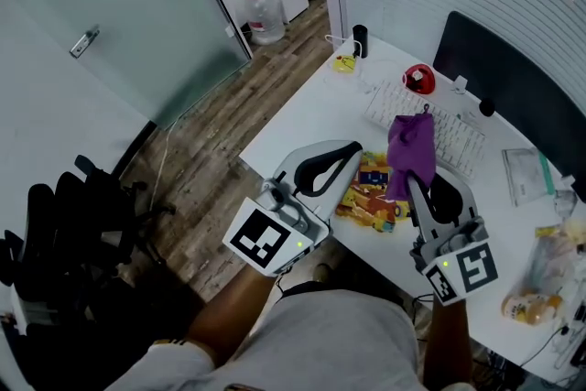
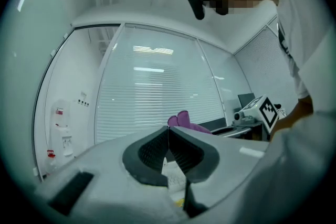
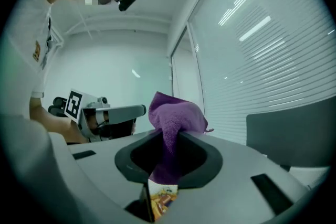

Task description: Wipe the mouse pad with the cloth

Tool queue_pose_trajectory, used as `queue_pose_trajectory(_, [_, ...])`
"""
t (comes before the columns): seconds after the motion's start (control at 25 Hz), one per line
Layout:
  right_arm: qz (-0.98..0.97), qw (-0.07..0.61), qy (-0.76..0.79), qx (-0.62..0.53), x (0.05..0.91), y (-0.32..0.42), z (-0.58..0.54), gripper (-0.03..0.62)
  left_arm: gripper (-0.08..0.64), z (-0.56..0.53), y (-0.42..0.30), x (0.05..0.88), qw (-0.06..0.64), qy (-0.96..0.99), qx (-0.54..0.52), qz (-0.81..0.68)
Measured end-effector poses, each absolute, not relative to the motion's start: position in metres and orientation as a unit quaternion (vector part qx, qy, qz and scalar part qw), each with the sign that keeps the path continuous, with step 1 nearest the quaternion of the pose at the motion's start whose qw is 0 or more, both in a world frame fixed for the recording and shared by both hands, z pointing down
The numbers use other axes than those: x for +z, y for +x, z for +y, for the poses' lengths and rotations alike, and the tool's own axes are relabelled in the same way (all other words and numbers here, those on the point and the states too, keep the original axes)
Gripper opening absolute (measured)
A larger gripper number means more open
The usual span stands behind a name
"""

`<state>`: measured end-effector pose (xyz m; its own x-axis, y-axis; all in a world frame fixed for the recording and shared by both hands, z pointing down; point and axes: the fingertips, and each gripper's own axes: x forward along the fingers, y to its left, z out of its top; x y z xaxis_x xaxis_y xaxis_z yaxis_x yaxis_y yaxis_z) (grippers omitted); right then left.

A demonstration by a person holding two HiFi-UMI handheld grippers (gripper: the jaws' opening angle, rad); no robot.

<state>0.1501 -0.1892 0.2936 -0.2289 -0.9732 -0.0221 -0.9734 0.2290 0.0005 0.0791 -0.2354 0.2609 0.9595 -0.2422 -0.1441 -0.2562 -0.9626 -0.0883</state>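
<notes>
The mouse pad (image 1: 371, 193) is a yellow pad with a bright cartoon print, lying near the front edge of the white desk (image 1: 302, 119). A strip of it shows under the jaws in the right gripper view (image 3: 161, 198). My right gripper (image 1: 414, 181) is shut on a purple cloth (image 1: 412, 145), held up above the pad's right side; the cloth (image 3: 173, 113) bunches out past the tips. To its left, my left gripper (image 1: 353, 149) is shut with nothing in it, and hovers over the pad's left edge. In the left gripper view the jaws (image 2: 168, 131) meet, with the cloth (image 2: 184, 119) behind them.
A white keyboard (image 1: 430, 131) lies just behind the pad, with a red object (image 1: 419, 79) and a dark monitor (image 1: 513, 78) beyond. A plastic packet (image 1: 526, 174) and a snack bag (image 1: 540, 284) are at the right. Black chairs (image 1: 78, 224) stand on the floor to the left.
</notes>
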Motion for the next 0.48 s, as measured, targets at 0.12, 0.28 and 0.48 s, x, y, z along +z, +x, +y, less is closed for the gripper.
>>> queue_pose_trajectory(0.12, [0.788,0.049,-0.613,0.029,0.275,0.143,-0.187,0.069,0.015,-0.231,0.079,0.251,0.06,-0.987,0.076,0.128])
queue_pose_trajectory(0.28, [0.79,0.082,-0.605,0.049,0.26,0.138,-0.186,0.069,0.015,-0.228,0.079,0.243,0.068,-0.985,0.092,0.129])
queue_pose_trajectory(0.48, [0.788,0.094,-0.605,0.063,0.25,0.137,-0.187,0.069,0.015,-0.227,0.08,0.24,0.068,-0.984,0.099,0.131])
